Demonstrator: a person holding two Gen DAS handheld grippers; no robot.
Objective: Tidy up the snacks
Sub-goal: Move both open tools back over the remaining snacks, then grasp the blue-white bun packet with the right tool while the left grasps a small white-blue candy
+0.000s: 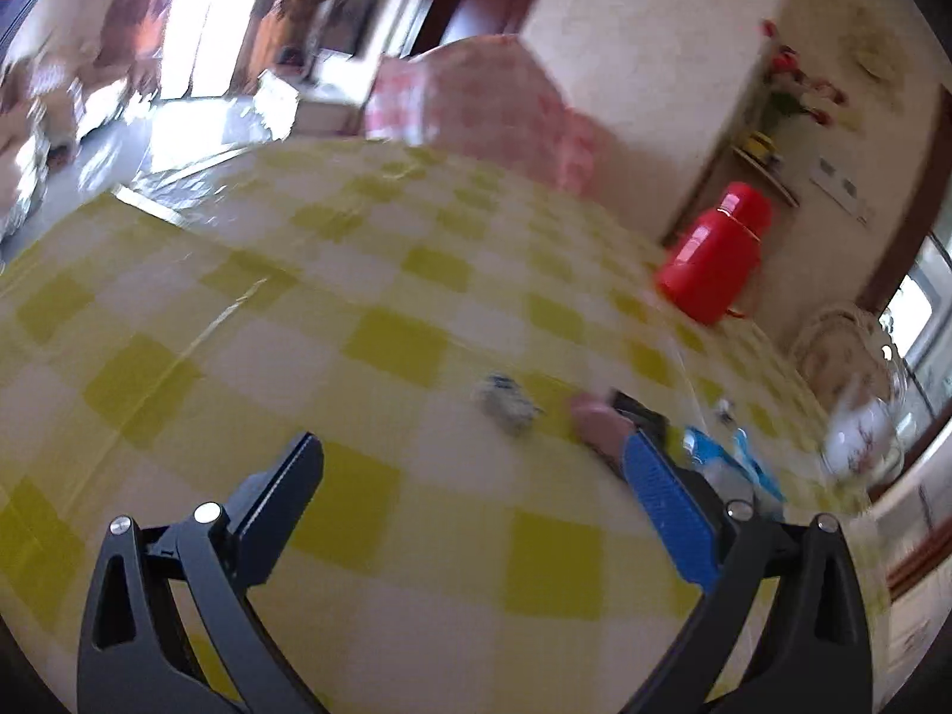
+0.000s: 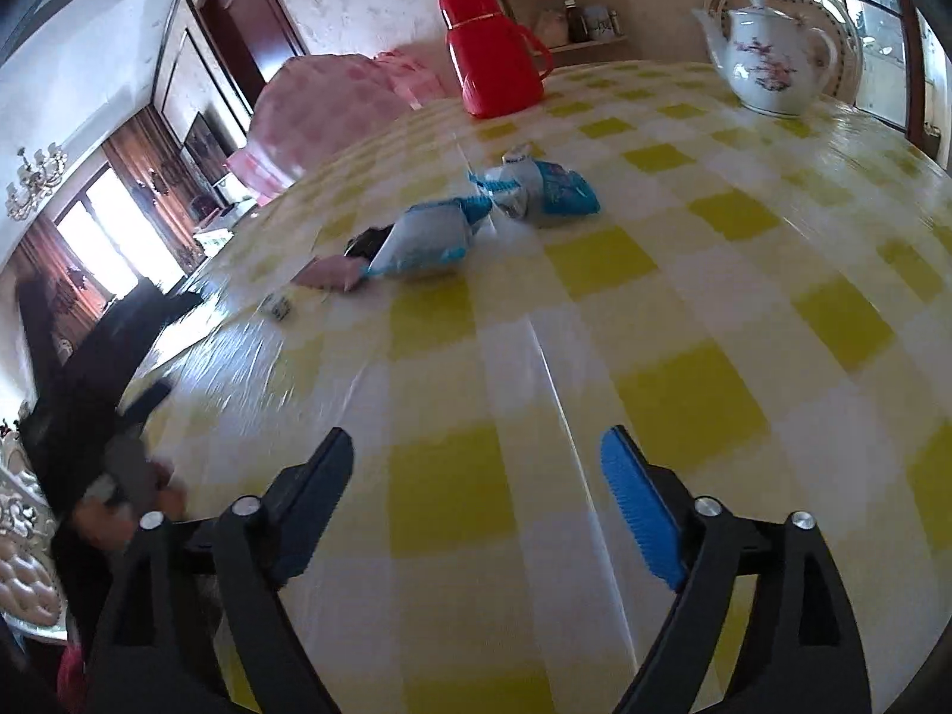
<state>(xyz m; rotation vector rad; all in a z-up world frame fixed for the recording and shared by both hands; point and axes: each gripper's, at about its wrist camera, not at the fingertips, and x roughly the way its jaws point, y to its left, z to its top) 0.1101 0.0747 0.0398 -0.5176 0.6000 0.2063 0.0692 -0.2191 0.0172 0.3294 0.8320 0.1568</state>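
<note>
Snack packets (image 2: 428, 238) lie clustered on checked tablecloth (image 2: 684, 392).

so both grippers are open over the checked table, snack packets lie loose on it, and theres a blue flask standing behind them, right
Not quite: the flask is red, not blue, as the right wrist view shows. The rest holds: the left gripper and right gripper are open over the checked table, with snack packets loose on it.

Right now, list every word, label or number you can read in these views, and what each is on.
No text can be read.
Blue snack packets: print is there, too blurred to read.
Small wrapper: blurred.
Red flask: no lettering visible.
Teapot: a floral pattern only.
Shelf jars: labels too small.
</note>
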